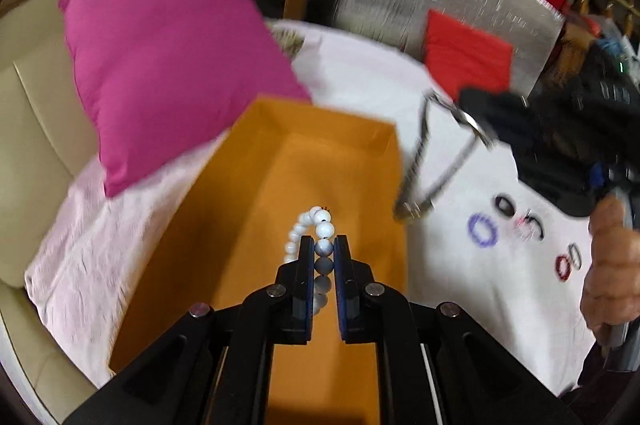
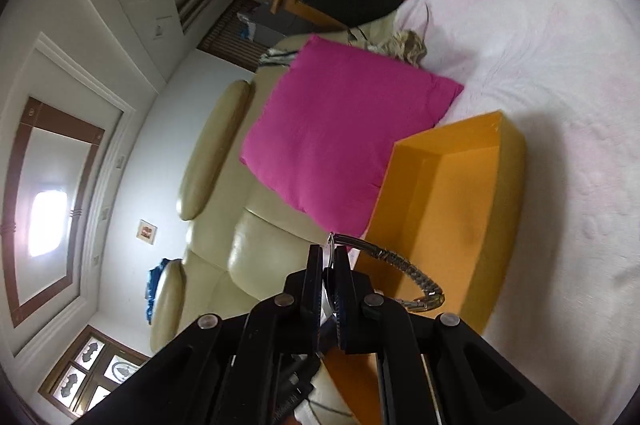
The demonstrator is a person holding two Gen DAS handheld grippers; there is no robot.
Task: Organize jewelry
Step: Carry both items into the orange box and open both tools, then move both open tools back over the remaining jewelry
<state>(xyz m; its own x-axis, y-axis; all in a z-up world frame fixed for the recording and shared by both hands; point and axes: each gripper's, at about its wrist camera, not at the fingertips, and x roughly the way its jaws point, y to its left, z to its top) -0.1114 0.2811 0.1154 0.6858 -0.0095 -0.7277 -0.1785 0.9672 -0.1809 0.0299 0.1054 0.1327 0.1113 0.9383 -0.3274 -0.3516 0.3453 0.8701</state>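
Sofa: we see cream leather under everything, at 9 o'clock in the right wrist view.
Sheet: we work on a pale pink cloth with small rings printed or lying at 3 o'clock; we cannot tell which.
Cushion: magenta, at 10 o'clock in the left wrist view, its corner touching the box.
Box: orange, open-topped, long axis running away from our left tool toward 12 o'clock.
Right gripper: we have it clamped on a metal bracelet, whose band curls off toward 4 o'clock, over the box's near corner.
Left gripper: we have it closed on a string of white beads, which loops up toward 12 o'clock.
Key relation: we judge the left hand the better placed, since the beads hang directly above the box floor, while the bracelet sits over the rim at the side.
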